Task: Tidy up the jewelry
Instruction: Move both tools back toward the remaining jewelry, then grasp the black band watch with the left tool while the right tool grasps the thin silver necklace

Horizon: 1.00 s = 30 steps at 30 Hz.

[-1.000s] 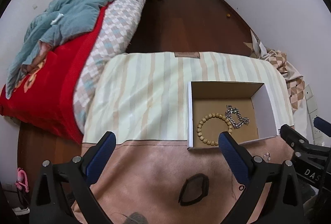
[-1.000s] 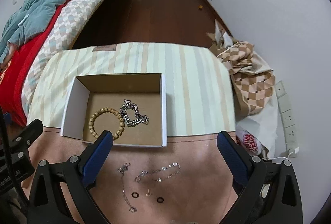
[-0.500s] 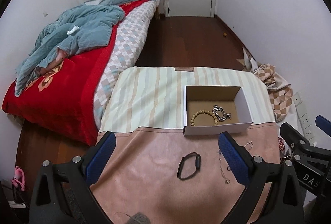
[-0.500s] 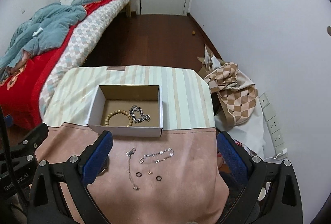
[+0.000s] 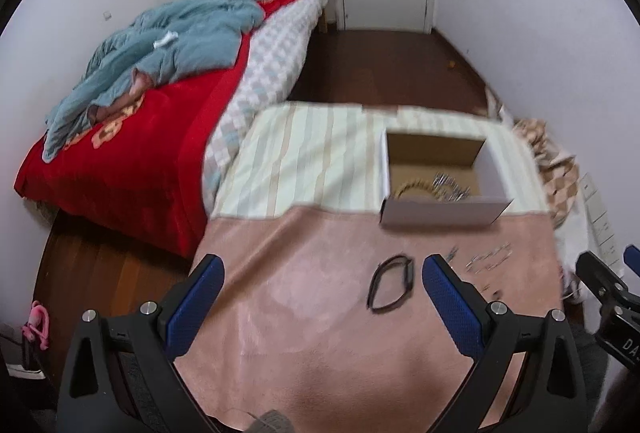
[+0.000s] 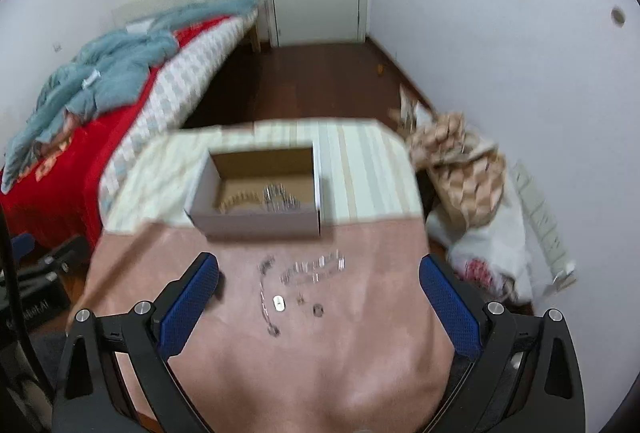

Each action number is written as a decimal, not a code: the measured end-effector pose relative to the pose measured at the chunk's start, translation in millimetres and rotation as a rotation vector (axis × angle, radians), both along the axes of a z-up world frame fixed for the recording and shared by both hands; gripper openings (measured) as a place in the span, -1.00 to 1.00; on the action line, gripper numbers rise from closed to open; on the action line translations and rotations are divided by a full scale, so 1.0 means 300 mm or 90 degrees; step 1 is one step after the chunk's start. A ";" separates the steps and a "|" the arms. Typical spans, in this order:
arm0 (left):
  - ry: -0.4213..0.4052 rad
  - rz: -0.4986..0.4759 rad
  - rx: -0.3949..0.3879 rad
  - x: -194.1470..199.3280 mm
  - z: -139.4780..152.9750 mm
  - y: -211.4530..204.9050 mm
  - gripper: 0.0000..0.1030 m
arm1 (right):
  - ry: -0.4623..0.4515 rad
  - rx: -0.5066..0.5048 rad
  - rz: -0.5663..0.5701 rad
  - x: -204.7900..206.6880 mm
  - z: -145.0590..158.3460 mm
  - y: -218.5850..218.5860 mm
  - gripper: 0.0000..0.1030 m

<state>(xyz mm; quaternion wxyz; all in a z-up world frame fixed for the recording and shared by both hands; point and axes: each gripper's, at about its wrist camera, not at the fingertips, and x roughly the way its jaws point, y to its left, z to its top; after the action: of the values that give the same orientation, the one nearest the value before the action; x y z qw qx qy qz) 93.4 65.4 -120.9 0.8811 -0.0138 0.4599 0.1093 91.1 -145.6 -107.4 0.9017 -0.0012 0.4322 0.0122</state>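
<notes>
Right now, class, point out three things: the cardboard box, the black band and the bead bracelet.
cardboard box [image 5: 440, 214]: left wrist view, on its white front wall.
black band [image 5: 392, 283]: left wrist view, on the loop's right side.
bead bracelet [image 6: 236, 199]: right wrist view, on the beads showing inside the box.

Open box [image 6: 256, 223] w/ bead bracelet [image 6: 237, 200], chain [image 6: 280, 198]; black band [image 5: 391, 282] outside

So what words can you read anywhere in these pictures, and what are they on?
"DA": white letters, cut off, on the right gripper body, left wrist view.
Left gripper body, right wrist view: white print, too blurred.
White bag: red print, too blurred.
</notes>
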 end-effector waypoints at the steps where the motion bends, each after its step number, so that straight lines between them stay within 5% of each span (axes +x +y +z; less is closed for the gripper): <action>1: 0.015 0.003 0.002 0.009 -0.039 0.004 0.96 | 0.022 0.006 -0.004 0.009 -0.046 -0.013 0.97; 4: 0.066 0.010 -0.002 0.038 -0.160 0.018 0.96 | 0.081 0.036 -0.005 0.033 -0.183 -0.042 0.95; 8: 0.126 0.020 -0.006 0.070 -0.290 0.032 0.96 | 0.148 0.059 0.014 0.050 -0.373 -0.029 0.22; 13: 0.165 0.021 0.002 0.079 -0.387 0.047 0.96 | 0.175 0.064 0.059 0.055 -0.533 0.049 -0.05; 19: 0.180 0.021 -0.005 0.087 -0.430 0.057 0.96 | 0.168 0.037 0.087 0.049 -0.599 0.119 -0.33; 21: 0.182 0.018 -0.011 0.097 -0.435 0.052 0.96 | 0.150 -0.008 0.105 0.027 -0.604 0.155 -0.73; 30: 0.193 -0.011 -0.142 0.173 -0.474 0.025 0.92 | 0.145 0.058 0.048 0.006 -0.558 0.034 -0.76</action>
<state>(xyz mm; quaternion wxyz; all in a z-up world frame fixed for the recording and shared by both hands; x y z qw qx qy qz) 145.3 72.9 -263.2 0.7956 -0.0911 0.5968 0.0510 92.7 -135.2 -274.8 0.8449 0.0249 0.5303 0.0657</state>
